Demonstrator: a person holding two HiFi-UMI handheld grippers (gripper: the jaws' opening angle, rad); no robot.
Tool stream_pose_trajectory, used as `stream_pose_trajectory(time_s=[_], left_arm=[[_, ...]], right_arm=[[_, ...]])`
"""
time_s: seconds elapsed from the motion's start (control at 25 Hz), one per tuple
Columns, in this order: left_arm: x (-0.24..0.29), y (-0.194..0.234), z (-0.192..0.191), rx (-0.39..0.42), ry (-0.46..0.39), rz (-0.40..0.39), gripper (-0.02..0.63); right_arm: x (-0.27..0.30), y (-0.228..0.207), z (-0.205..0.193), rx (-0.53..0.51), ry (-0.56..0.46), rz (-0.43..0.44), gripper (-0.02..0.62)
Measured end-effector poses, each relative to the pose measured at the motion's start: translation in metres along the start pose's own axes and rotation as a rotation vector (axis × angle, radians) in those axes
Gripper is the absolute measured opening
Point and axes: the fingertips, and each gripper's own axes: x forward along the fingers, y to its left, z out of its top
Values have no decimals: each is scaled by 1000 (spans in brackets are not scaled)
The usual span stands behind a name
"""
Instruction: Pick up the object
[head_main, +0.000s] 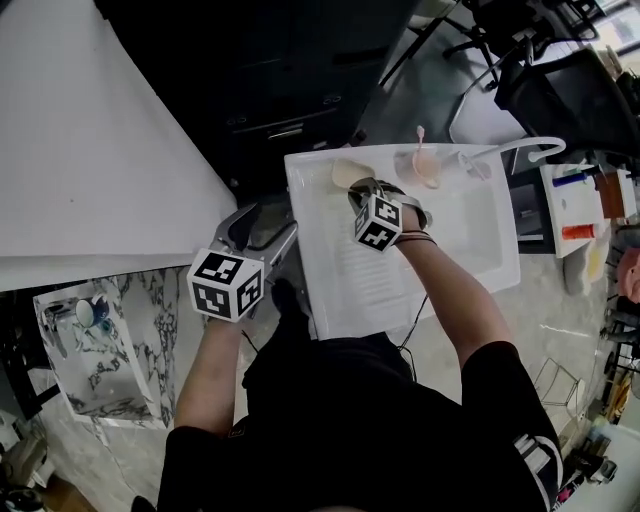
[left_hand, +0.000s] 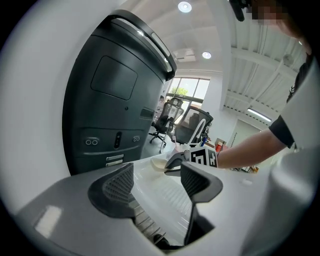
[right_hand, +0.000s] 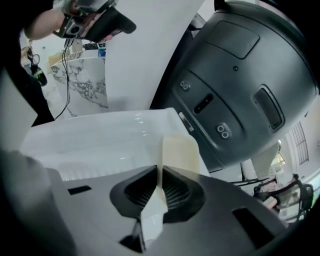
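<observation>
The object is a thin cream-coloured piece (head_main: 346, 172) at the far left corner of the white sink tray (head_main: 470, 255). My right gripper (head_main: 358, 190) is shut on its edge. In the right gripper view the cream piece (right_hand: 179, 149) stands upright, and my right gripper (right_hand: 159, 176) pinches it between both ribbed pads. My left gripper (head_main: 262, 226) hovers left of the tray, open and holding nothing. The left gripper view shows my left gripper (left_hand: 157, 181) with its jaws apart, and beyond them the cream piece (left_hand: 159, 162) sits in the other gripper's jaws.
A large black machine (head_main: 290, 90) stands just behind the tray. A pink spoon-like item (head_main: 426, 166) and a white curved tap (head_main: 530, 148) are at the tray's far side. A clear container (head_main: 85, 345) sits on the marble counter at left.
</observation>
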Motion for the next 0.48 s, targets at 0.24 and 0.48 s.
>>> stream_pose_trajectory(time_s=[0.24, 0.48], left_arm=[[-4, -13, 14, 45, -10, -58, 293], [-11, -32, 22, 64, -28, -61, 284]], right_arm=[[-43, -4, 0, 50, -8, -64, 38], [-80, 3, -9, 81, -43, -100, 38]])
